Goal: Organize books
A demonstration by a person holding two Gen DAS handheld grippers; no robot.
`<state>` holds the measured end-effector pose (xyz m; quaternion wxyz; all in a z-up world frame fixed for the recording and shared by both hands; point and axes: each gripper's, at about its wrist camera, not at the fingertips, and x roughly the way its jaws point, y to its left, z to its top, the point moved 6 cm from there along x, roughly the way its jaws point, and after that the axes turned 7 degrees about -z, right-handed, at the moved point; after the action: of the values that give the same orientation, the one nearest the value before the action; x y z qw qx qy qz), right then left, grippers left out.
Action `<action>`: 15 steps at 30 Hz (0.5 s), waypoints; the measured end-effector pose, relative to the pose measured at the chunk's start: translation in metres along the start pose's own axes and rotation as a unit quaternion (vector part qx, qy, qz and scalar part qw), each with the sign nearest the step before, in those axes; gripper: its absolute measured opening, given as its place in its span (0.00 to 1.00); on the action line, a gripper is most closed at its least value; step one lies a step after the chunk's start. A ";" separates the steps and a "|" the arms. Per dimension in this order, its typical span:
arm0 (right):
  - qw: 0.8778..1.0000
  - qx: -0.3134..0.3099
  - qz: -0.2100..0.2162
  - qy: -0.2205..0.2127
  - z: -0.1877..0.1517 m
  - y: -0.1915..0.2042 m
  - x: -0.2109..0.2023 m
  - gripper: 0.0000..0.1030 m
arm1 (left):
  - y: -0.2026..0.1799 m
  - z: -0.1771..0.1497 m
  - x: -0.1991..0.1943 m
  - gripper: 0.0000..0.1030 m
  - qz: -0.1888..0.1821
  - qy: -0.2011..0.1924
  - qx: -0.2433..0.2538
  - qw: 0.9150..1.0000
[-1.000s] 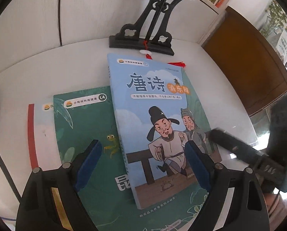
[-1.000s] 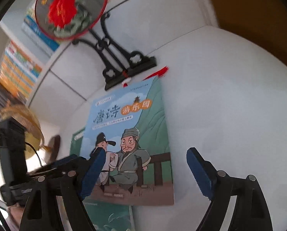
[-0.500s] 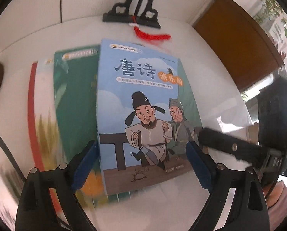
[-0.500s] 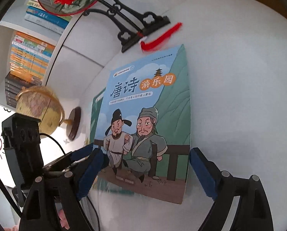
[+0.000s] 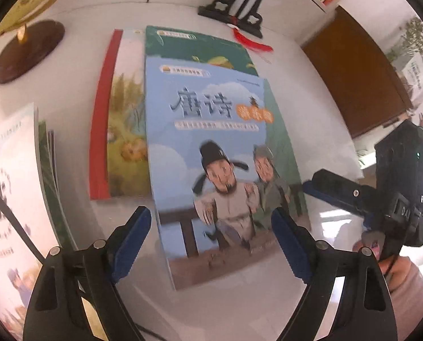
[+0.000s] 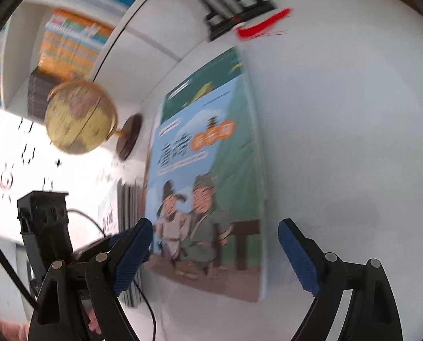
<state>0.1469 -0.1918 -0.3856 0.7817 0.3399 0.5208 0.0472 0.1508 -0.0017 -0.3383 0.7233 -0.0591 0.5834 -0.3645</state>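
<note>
A blue picture book (image 5: 211, 153) with two cartoon men lies flat on top of a green book (image 5: 194, 45) and a red-spined book (image 5: 109, 119) on the white table (image 5: 234, 307). My left gripper (image 5: 211, 244) is open and empty, just above the blue book's near edge. My right gripper (image 6: 214, 253) is open and empty, above the same blue book (image 6: 208, 176), with the green book (image 6: 208, 82) showing beyond it. The right gripper also shows at the right of the left wrist view (image 5: 353, 196).
A second pile of books (image 5: 15, 199) lies at the left. A globe on a brown base (image 5: 26, 51) stands at the back left. A black fan stand (image 5: 237, 17) with a red tassel stands at the back. A shelf of books (image 6: 72, 37) is behind.
Both grippers have pulled back toward me from the stack and stay open. The globe and the left pile of books have come into view. The blue book lies still on the stack.
</note>
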 end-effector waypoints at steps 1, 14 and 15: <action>1.000 0.009 -0.001 -0.001 0.002 -0.003 0.002 0.87 | -0.001 0.003 0.001 0.83 0.006 -0.005 0.004 1.000; 1.000 -0.028 0.011 0.001 0.008 0.014 0.022 0.89 | 0.000 0.012 0.014 0.85 0.019 -0.014 0.000 1.000; 1.000 -0.028 0.013 0.003 0.007 0.013 0.020 0.85 | 0.002 0.014 0.013 0.85 0.015 -0.016 -0.008 1.000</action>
<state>0.1655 -0.1764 -0.3927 0.7884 0.3244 0.5176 0.0728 0.1647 -0.0126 -0.3452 0.7376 -0.0619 0.5750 -0.3485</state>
